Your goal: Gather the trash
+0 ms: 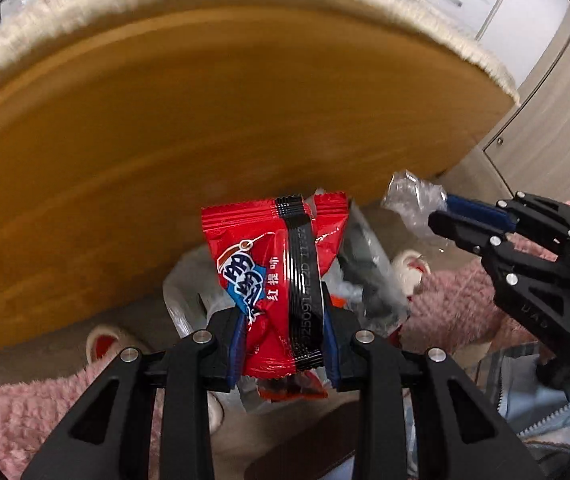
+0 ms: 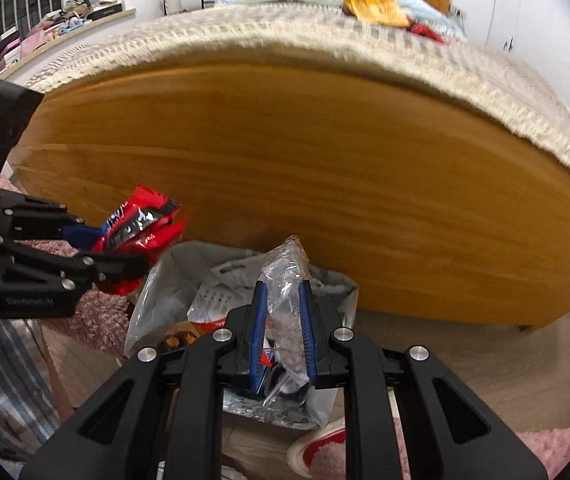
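My left gripper (image 1: 285, 344) is shut on a red snack wrapper (image 1: 273, 268) with a black stripe, held upright above an open trash bag (image 1: 189, 300). In the right wrist view that same red wrapper (image 2: 137, 232) sticks out of the left gripper (image 2: 125, 258) at the left. My right gripper (image 2: 283, 320) is shut on a crumpled clear plastic wrapper (image 2: 285, 276), just over the clear trash bag (image 2: 157, 296) with paper and packaging inside. From the left wrist view, the right gripper (image 1: 441, 210) holds the clear wrapper (image 1: 411, 194) at the right.
A wooden bed frame (image 2: 305, 168) with a fringed beige blanket (image 2: 325, 48) rises right behind the bag. Pink fluffy rug (image 1: 25, 404), red-and-white slippers (image 2: 321, 448) and wood floor (image 2: 465, 360) lie below. White cabinets (image 2: 545, 20) stand at the right.
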Tool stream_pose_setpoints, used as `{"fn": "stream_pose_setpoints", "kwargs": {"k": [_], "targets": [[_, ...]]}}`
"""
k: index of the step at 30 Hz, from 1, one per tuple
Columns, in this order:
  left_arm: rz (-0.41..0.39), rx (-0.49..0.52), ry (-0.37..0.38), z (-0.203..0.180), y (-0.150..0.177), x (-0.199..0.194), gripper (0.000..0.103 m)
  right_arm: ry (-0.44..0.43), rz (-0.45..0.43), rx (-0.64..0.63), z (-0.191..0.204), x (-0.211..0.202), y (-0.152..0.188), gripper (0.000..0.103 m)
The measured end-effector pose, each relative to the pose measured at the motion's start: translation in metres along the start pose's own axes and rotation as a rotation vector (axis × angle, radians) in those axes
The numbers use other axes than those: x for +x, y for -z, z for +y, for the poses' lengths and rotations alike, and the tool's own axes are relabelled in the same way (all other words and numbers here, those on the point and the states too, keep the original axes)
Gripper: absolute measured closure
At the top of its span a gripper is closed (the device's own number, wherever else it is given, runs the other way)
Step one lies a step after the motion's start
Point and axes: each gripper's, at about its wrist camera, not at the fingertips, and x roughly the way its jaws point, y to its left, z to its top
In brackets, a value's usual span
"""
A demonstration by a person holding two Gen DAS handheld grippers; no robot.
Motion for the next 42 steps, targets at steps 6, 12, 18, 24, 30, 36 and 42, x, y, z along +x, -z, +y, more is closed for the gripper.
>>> {"fn": "stream_pose_setpoints", "kwargs": {"k": [6,12,18,24,30,36,42], "targets": [[0.134,-0.056,-0.038,0.009,0.001,0.038,0.074,-0.020,0.056,0.022,0.000,0.017,0.000,0.087],[0.258,-0.149,-0.023,0.020,0.002,0.077,0.074,-0.008,0.102,0.043,-0.004,0.033,-0.003,0.087],[0.301,-0.166,-0.034,0.019,0.002,0.094,0.074,-0.005,0.132,0.052,-0.008,0.039,-0.002,0.087],[0.314,-0.156,-0.036,0.017,0.000,0.097,0.070,-0.015,0.154,0.045,-0.008,0.040,-0.002,0.087],[0.293,-0.146,-0.034,0.015,-0.002,0.092,0.059,-0.012,0.163,0.035,-0.005,0.043,-0.008,0.086],[0.276,-0.176,-0.021,0.016,-0.006,0.087,0.029,-0.006,0.179,0.040,-0.001,0.048,-0.010,0.086],[0.261,-0.172,-0.042,0.016,-0.008,0.083,0.018,-0.003,0.198,0.027,0.003,0.054,-0.007,0.086]]}}
